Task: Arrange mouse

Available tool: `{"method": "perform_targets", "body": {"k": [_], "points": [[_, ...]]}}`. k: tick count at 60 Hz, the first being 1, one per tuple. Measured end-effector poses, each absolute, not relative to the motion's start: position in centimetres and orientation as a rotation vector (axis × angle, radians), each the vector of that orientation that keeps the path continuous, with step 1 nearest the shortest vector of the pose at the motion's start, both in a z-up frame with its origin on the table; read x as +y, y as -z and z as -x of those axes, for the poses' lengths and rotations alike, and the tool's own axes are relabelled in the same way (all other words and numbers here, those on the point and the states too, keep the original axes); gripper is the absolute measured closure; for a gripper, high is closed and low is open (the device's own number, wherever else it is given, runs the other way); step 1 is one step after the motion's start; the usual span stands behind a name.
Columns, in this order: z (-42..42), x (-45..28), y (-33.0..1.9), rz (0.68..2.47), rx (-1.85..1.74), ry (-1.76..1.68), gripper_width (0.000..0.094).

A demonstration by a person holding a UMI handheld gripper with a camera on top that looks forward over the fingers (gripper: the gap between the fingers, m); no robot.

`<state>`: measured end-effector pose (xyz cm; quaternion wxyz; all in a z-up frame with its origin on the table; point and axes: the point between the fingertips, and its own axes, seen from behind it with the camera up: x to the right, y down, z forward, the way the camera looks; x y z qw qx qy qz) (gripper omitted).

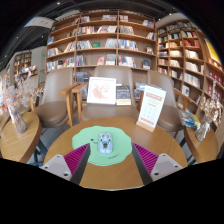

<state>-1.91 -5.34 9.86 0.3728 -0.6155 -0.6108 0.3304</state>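
1. Green round mat (100, 143) on the wooden tabletop (110, 172) carries the mouse (105, 143), grey, roughly centred on it.
2. Gripper view: gripper (108, 158) fingers spread apart, pink pads (76, 157) either side; mouse sits just ahead, between the tips, gaps both sides, not clamped.
3. Step looks like approach/pre-grasp. Next move probably: advance slightly, close squarely on the mouse flanks.
4. Sign stands (151, 106) and bookshelves (100, 45) beyond.

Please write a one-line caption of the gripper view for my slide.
Open gripper with a mouse between its fingers, on a green mat on a round table, bookshelves beyond.
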Motion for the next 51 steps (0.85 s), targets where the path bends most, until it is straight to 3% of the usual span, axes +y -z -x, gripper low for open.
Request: {"method": "perform_targets", "body": {"k": [6, 24, 51], "points": [[-5.5, -5.2, -12.8, 1.555, -1.556, -0.874, 0.0081], [-21.5, -1.9, -13.3, 1.556, -1.536, -0.866, 0.0082], [-26.8, 0.6, -14.8, 1.545, -1.503, -0.892, 0.0081]]}}
